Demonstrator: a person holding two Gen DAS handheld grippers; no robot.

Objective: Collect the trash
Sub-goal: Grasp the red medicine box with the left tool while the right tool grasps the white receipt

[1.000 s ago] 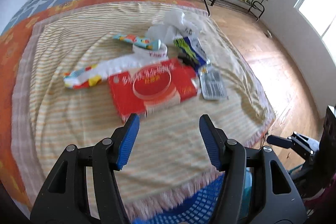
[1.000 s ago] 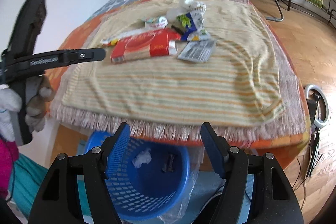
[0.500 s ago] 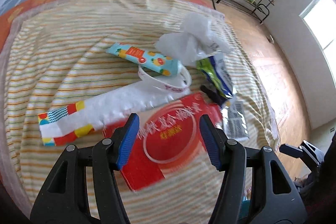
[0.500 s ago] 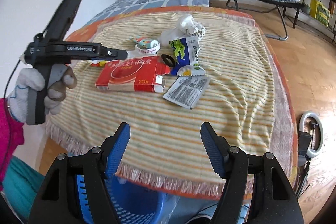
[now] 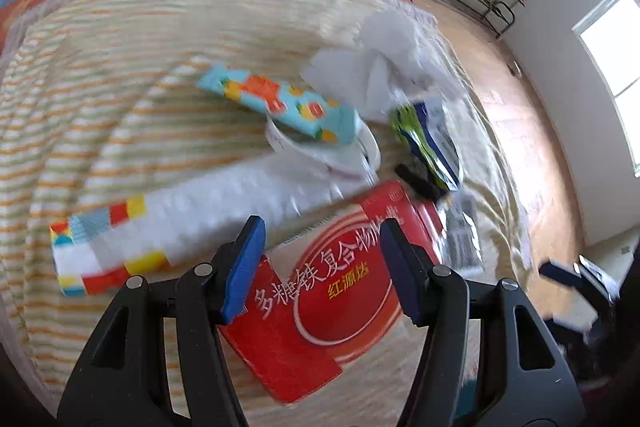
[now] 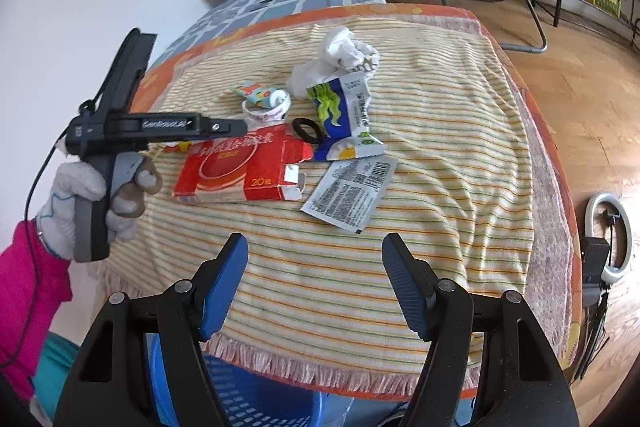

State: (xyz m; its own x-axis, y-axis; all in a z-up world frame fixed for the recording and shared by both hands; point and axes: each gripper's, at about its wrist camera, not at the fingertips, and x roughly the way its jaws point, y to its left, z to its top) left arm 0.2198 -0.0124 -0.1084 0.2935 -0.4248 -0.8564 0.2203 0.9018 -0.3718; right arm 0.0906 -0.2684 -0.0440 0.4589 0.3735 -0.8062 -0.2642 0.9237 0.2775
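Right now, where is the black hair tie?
In the right wrist view the black hair tie lies on the striped cloth, between the red box and the green and blue wrapper.

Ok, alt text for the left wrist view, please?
The open left hand-held gripper hovers over a red box on a striped cloth, with a colourful wrapper and crumpled tissue beyond.

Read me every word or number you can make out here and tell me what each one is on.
"多糖铁复合物" and "红源达": top face of the red box.
"20粒": the box's side.
"GenRobot.AI": body of the left tongs.
Tape ring: red lettering, too small to read.
Silver sachet: barcode and fine print, too small.
Green-and-blue wrapper: unreadable.
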